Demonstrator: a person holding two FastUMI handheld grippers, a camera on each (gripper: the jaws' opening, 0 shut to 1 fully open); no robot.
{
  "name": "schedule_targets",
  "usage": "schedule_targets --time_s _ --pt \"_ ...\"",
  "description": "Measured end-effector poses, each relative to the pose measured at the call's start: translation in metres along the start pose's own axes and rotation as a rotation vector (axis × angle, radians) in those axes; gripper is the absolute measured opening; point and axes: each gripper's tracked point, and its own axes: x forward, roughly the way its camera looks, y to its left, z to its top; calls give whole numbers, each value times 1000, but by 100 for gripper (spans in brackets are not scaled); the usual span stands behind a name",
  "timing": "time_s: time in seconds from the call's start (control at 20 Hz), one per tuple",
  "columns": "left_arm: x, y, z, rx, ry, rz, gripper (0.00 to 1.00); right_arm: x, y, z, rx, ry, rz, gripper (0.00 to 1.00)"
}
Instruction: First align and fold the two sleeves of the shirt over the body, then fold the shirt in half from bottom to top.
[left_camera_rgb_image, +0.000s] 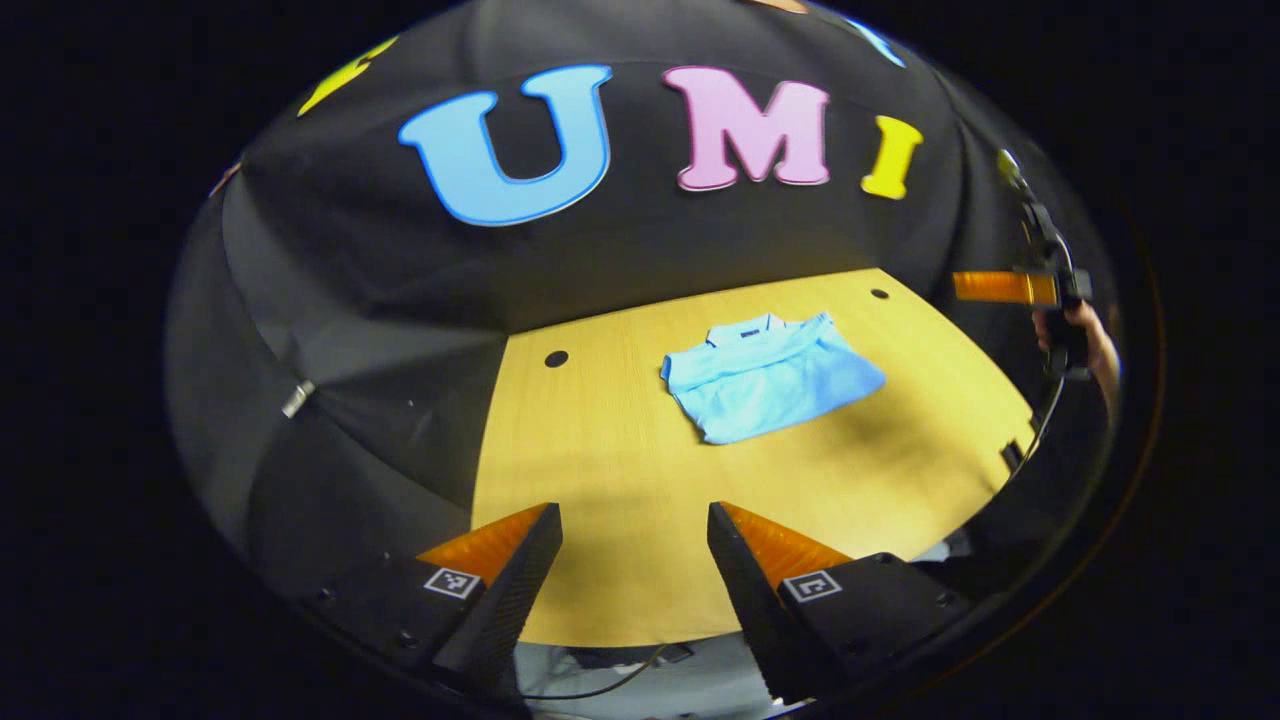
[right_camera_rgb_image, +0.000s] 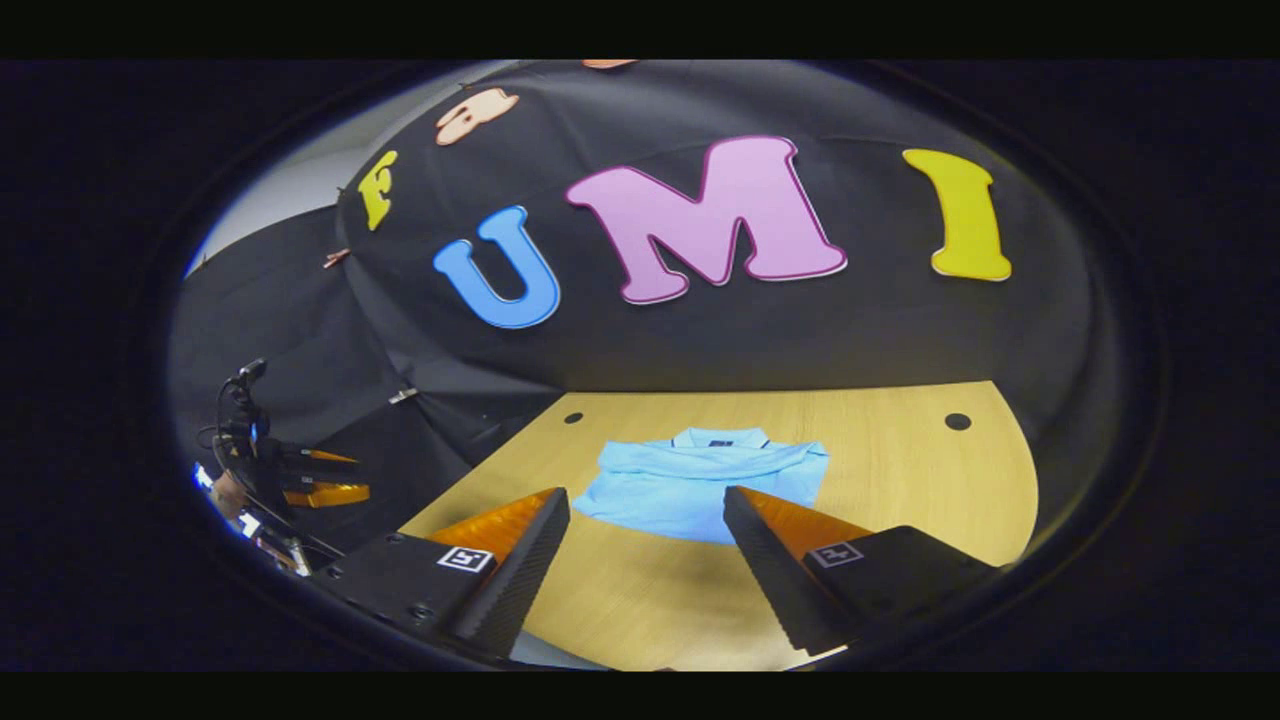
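A light blue polo shirt (left_camera_rgb_image: 768, 378) lies folded into a compact rectangle on the wooden table (left_camera_rgb_image: 620, 470), collar toward the back wall. In the right gripper view the shirt (right_camera_rgb_image: 690, 485) sits just beyond my fingers. My left gripper (left_camera_rgb_image: 634, 522) is open, held above the table's near edge, well short of the shirt, with nothing between its fingers. My right gripper (right_camera_rgb_image: 646, 505) is open too, raised in front of the shirt's near edge and empty. The right gripper (left_camera_rgb_image: 1000, 287) and the hand holding it appear at the far right in the left gripper view; the left gripper (right_camera_rgb_image: 325, 480) shows at the far left in the right gripper view.
The table (right_camera_rgb_image: 900, 470) has small dark holes (left_camera_rgb_image: 556, 358) near its back corners. Black cloth walls close in the back and left. A cable hangs below the table's near edge (left_camera_rgb_image: 600, 690).
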Motion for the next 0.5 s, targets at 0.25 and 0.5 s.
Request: schedule_targets --time_s 0.25,0.5 --pt "-58 -35 55 -27 -383 -3 95 -106 32 21 -96 -159 -112 98" --pt "-130 -93 149 -158 -827 -76 96 -216 20 89 -166 -391 -294 98"
